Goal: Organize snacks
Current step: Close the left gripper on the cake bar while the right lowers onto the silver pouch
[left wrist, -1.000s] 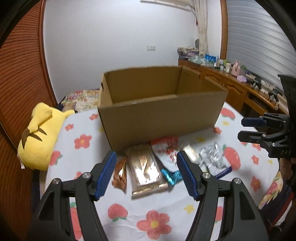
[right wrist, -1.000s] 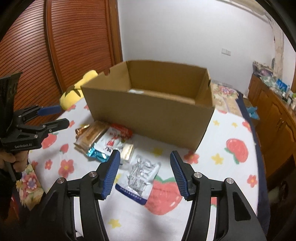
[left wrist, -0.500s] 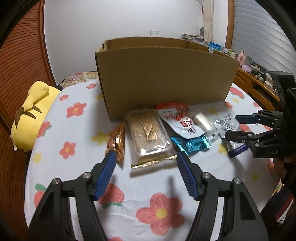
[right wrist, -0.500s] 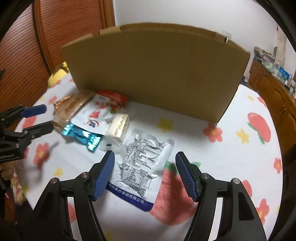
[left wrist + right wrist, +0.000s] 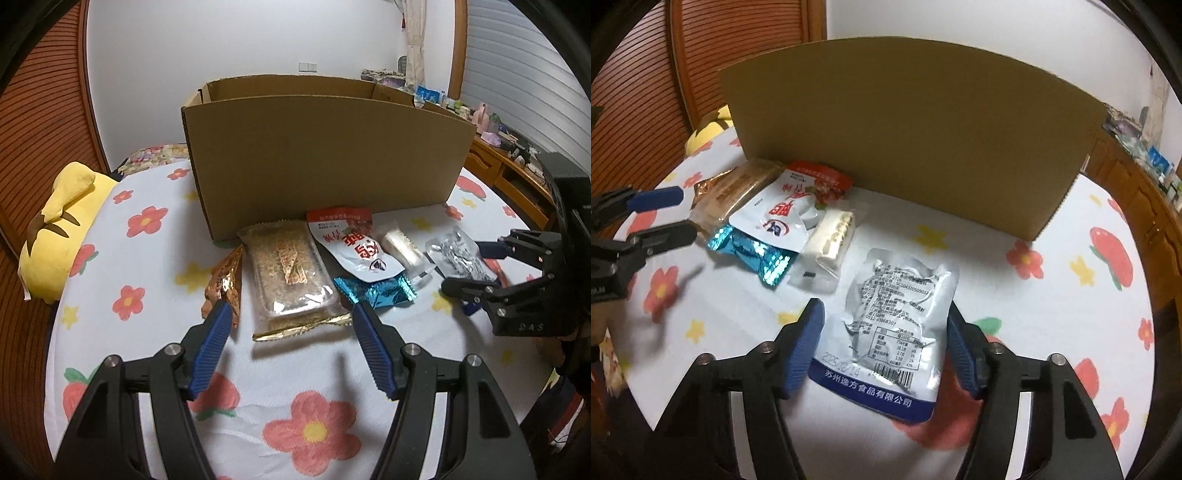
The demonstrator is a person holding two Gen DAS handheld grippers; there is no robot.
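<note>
A row of snacks lies in front of an open cardboard box point(image 5: 325, 155) on a flowered cloth. My left gripper point(image 5: 291, 310) hangs open low over the near end of a clear cereal-bar pack point(image 5: 288, 273), its left finger over a brown foil snack point(image 5: 223, 280). Beside them lie a red-and-white pouch point(image 5: 351, 240), a teal foil pack point(image 5: 376, 293) and a white bar point(image 5: 400, 245). My right gripper point(image 5: 882, 310) straddles a flat silver pouch point(image 5: 897, 321). Its jaws are closing with the pouch between them, and the pads do not visibly press it.
A yellow plush toy point(image 5: 59, 229) sits at the cloth's left edge. A wooden dresser point(image 5: 517, 173) crowded with small items runs along the right wall. The flowered cloth point(image 5: 314, 435) continues toward me, and its rounded edge drops off at the right.
Both grippers have sunk toward the snacks, so the box's inside is out of sight. The right gripper now stands astride the silver pouch, and the left one is at the cereal-bar pack.
</note>
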